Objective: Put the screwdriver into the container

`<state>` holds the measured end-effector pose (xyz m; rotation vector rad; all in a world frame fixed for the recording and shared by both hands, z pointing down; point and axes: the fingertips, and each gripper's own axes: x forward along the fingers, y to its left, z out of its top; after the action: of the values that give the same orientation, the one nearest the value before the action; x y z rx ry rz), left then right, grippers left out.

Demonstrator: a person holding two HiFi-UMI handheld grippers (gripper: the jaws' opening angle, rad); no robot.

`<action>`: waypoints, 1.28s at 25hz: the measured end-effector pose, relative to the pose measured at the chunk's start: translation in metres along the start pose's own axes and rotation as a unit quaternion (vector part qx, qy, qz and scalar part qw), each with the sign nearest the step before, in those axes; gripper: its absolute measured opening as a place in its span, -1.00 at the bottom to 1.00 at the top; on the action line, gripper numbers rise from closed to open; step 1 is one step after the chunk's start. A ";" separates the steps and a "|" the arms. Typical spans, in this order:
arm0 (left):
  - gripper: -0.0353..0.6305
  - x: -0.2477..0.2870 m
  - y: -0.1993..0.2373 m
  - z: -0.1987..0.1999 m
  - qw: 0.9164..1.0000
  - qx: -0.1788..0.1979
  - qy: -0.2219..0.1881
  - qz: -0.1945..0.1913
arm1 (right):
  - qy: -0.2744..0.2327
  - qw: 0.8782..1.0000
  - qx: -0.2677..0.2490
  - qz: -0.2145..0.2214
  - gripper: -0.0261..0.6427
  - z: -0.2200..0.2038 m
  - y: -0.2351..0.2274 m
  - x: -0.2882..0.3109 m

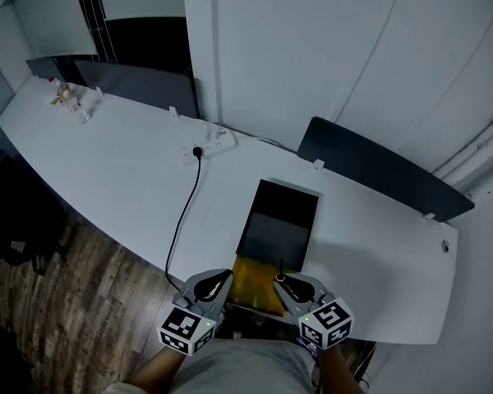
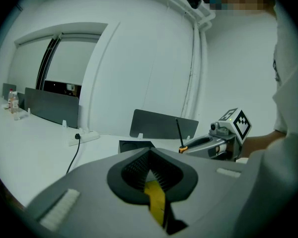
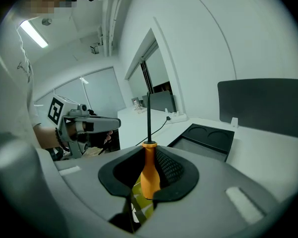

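Note:
My right gripper is shut on the orange handle of a screwdriver. Its thin black shaft points away from me, toward the container. The same screwdriver shows in the head and left gripper views. The container is a black rectangular tray on the white table, just beyond both grippers. My left gripper hangs beside the right one at the table's near edge, jaws together, holding nothing.
A yellow sheet lies under the grippers at the tray's near end. A white power strip sits further back, with a black cable running off the table's front edge. Dark divider panels line the far edge. Small bottles stand far left.

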<state>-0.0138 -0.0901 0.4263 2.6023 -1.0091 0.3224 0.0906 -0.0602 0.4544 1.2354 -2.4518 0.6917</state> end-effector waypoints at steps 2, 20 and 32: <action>-0.89 0.002 0.001 -0.003 1.000 0.002 0.005 -0.003 | 0.001 1.000 0.000 -0.001 -0.67 -0.001 -0.001 0.001; -0.89 0.019 0.004 -0.022 0.999 -0.002 0.031 -0.023 | 0.056 0.998 -0.027 -0.009 -0.67 -0.024 -0.008 0.021; -0.89 0.023 0.017 -0.046 0.999 -0.008 0.044 -0.009 | 0.100 0.994 -0.037 -0.011 -0.67 -0.052 -0.018 0.035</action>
<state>-0.0133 -0.0981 0.4797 2.5569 -0.9544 0.4195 0.0882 -0.0642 0.5193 1.1068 -2.2756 0.6783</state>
